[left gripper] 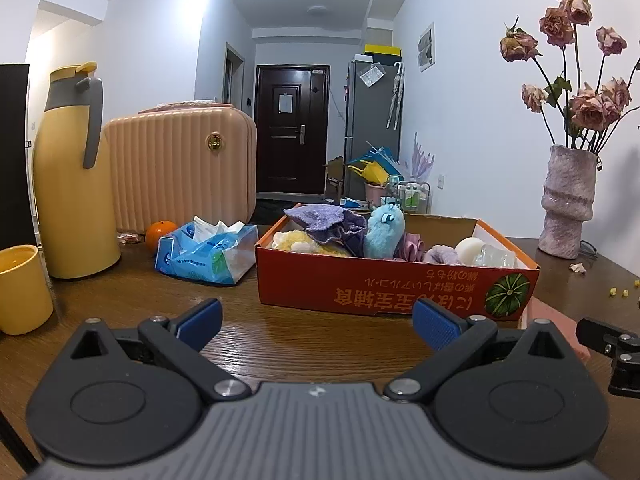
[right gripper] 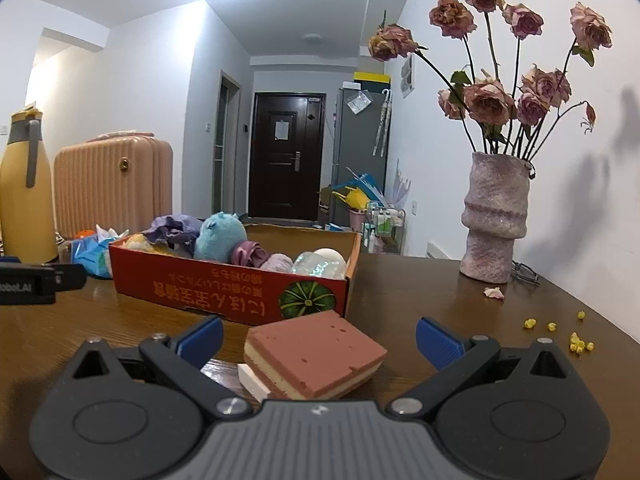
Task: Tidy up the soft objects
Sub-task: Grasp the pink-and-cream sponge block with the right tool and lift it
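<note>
An orange cardboard box (left gripper: 360,286) stands on the wooden table and holds soft things: a purple cloth (left gripper: 328,222), a blue plush toy (left gripper: 384,230), a yellow plush, a pink cloth and pale balls. The box also shows in the right wrist view (right gripper: 224,288). A pink layered sponge (right gripper: 316,354) lies on the table in front of the box, between the fingers of my right gripper (right gripper: 318,342), which is open around it without touching. My left gripper (left gripper: 316,326) is open and empty, in front of the box. The sponge's edge shows at the right of the left wrist view (left gripper: 556,320).
A yellow thermos (left gripper: 72,184), a yellow cup (left gripper: 22,288), a pink case (left gripper: 180,164), an orange (left gripper: 160,232) and a blue tissue pack (left gripper: 208,250) stand left of the box. A vase of dried roses (right gripper: 494,216) stands at the right, with a fallen petal and yellow crumbs (right gripper: 576,342) nearby.
</note>
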Available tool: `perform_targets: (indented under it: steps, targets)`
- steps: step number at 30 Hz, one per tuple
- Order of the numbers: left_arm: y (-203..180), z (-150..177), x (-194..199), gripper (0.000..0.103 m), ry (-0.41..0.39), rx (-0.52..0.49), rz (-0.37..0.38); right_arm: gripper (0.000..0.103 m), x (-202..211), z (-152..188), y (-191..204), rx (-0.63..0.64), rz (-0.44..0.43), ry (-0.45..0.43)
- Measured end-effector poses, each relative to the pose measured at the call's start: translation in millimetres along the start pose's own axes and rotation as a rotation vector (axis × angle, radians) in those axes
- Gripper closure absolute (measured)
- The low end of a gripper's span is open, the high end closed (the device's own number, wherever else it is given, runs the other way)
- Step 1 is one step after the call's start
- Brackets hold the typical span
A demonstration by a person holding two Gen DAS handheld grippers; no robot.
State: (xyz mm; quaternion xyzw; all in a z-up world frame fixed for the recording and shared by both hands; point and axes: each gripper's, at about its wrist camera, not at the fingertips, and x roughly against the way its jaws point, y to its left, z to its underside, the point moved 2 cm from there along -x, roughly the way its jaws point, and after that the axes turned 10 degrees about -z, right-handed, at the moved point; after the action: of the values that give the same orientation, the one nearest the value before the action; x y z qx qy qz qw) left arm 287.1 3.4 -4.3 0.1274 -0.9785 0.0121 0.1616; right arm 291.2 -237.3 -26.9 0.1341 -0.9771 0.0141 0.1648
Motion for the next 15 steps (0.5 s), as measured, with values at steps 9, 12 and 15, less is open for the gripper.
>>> perform_targets:
  steps: [9, 12, 15]
  targets:
    - [8.9, -0.3, -0.4, 0.0, -0.011, -0.012, 0.003, 0.0, -3.7, 1.7, -5.1, -0.026, 0.012, 0.022]
    - [12.9, -0.3, -3.2, 0.0, -0.003, -0.008, -0.005, 0.0, -6.9, 3.3, -5.9, -0.03, 0.009, 0.037]
    - [15.1, 0.0, -4.6, 0.0, 0.005, 0.0, -0.007, 0.0, -13.2, 4.9, -7.1, -0.04, -0.003, 0.064]
